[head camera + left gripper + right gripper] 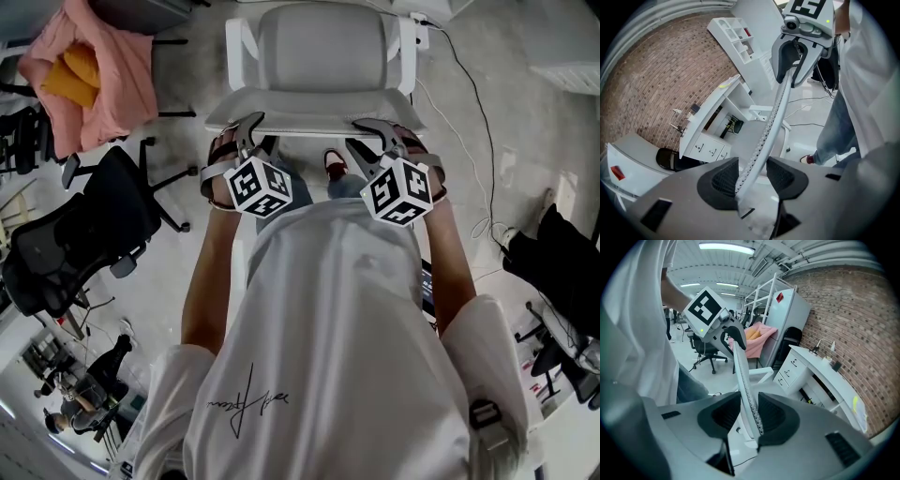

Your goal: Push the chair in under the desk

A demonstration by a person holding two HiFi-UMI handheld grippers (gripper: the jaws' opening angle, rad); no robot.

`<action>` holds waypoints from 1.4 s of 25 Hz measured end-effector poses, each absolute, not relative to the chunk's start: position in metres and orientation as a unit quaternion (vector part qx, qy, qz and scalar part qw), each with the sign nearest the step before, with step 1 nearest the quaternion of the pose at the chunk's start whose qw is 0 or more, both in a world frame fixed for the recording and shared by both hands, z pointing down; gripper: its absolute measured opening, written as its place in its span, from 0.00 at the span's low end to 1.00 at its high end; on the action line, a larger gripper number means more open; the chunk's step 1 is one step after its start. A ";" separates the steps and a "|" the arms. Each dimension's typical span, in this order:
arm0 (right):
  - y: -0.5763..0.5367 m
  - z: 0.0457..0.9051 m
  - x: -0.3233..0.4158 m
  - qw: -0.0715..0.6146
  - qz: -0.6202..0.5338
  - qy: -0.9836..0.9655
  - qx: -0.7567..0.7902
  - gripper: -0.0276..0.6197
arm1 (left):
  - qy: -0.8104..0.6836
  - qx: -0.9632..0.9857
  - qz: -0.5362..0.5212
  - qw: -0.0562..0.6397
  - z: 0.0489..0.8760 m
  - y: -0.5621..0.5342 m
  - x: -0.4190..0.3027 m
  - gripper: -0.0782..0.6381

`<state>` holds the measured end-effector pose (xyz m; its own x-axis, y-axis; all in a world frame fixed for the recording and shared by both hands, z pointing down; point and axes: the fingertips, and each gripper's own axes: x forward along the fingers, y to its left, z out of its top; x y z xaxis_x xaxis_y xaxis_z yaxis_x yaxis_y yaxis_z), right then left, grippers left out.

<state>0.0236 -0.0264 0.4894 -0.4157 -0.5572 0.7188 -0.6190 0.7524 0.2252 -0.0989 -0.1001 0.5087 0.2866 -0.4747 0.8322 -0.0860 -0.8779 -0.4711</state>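
Two tongs, the left tongs (253,131) and right tongs (354,133), each clench the backrest top of one white chair (319,47), upper middle.

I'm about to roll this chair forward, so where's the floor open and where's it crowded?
Open floor lies right of the white chair, crossed only by a thin cable. The left is crowded: a black office chair and a pink cloth pile sit close.

Open-plan office. Black swivel chairs (80,234) at nine o'clock on a pale floor (183,277). White desk (813,359) with drawers and shelf unit (736,37) along a brick wall (862,310), strip lights (726,247) overhead.
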 end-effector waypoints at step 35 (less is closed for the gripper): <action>-0.057 0.492 0.065 0.421 0.005 -0.821 0.385 0.26 | 0.161 -0.789 -0.555 0.209 0.509 -0.134 -0.055 0.36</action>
